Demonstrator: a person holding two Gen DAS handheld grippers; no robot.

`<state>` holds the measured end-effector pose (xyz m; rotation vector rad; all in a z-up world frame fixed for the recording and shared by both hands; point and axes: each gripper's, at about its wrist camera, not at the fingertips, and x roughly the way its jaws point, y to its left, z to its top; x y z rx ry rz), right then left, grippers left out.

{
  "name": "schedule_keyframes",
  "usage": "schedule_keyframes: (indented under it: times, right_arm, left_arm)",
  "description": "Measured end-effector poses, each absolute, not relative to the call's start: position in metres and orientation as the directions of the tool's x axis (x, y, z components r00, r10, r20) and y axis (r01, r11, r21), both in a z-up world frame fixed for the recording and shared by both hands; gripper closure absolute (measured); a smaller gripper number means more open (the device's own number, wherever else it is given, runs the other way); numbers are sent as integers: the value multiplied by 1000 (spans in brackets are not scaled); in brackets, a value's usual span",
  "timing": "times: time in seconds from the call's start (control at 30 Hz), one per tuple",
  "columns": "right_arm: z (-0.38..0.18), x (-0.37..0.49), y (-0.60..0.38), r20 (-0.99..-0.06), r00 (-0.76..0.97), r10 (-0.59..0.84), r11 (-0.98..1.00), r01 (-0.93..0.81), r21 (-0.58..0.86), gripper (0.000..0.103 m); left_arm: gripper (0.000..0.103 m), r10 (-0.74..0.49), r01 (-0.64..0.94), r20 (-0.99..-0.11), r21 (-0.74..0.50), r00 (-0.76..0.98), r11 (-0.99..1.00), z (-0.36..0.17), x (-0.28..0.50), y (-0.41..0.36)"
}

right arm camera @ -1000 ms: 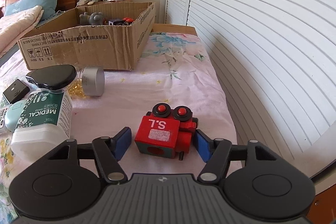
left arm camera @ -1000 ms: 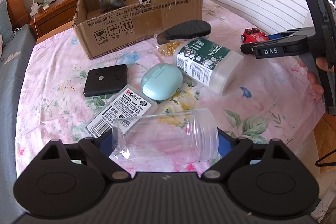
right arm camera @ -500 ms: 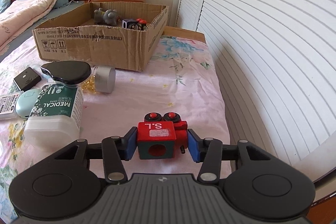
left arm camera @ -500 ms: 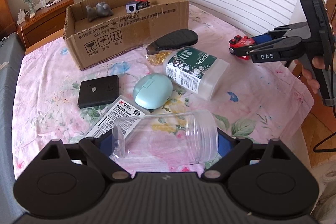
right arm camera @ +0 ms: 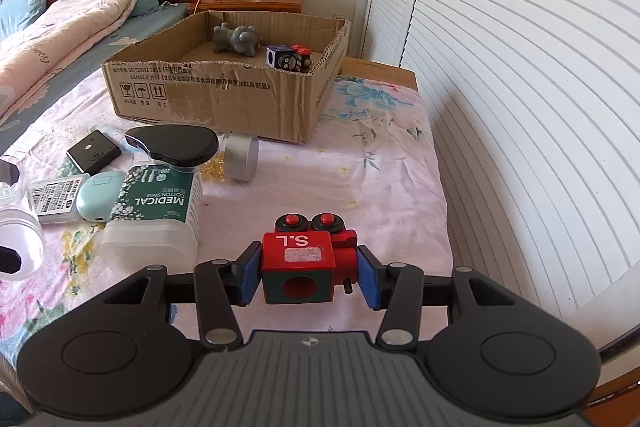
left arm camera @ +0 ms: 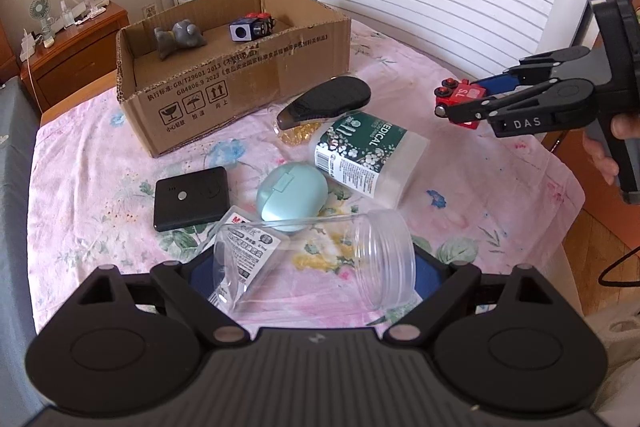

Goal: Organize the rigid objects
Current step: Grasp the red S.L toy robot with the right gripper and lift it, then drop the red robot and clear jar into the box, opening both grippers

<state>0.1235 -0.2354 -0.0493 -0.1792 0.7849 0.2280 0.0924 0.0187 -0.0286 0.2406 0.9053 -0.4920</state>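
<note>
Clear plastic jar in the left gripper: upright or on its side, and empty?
On its side and empty: the clear jar lies crosswise in the left gripper, its open mouth sideways, bedsheet visible through it.

The cardboard box (right arm camera: pixel 224 95) sits on the bed (right arm camera: pixel 392 163). In the box lie a plush toy (right arm camera: pixel 236 39) and, to its right, a toy block (right arm camera: pixel 288 58). Before the box lie a round tin (right arm camera: pixel 241 163), a cotton swab tub (right arm camera: pixel 156 211), an oval case (right arm camera: pixel 98 203) and a flat square device (right arm camera: pixel 94 151).
</note>
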Motion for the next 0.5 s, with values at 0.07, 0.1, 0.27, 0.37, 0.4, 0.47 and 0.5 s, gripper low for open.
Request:
schedule_keyframes:
  times: [0.07,0.1,0.27,0.37,0.4,0.47,0.5]
  right_arm:
    - [-43,123,-234,-714,685,146,956,-282,-75,49]
    - [-40,122,-233,-713,685,152,954,-289,-74,49]
    - [-14,126,-223,-689,700,188,937,-339,-89,49]
    - [7,137,-214,-656,722,222,925,-368,-93,49]
    - [14,142,-211,-645,728,232,921,-377,-95,49]
    - [28,157,-200,-620,742,253,911,-399,-105,49]
    - [33,165,-195,-611,748,261,909,-403,-106,49]
  left_arm:
    - [12,-303,503,-797,0,522,864,-25,96,20]
    - [12,-302,501,-795,3,526,865,-22,98,21]
    - [12,-293,487,-769,28,568,873,1,121,28]
    - [12,-279,483,-738,72,614,873,20,144,29]
    - [12,-273,482,-726,91,631,872,26,155,29]
    - [12,-262,475,-709,117,655,872,37,177,27]
    - [12,-255,470,-703,127,664,874,42,192,25]
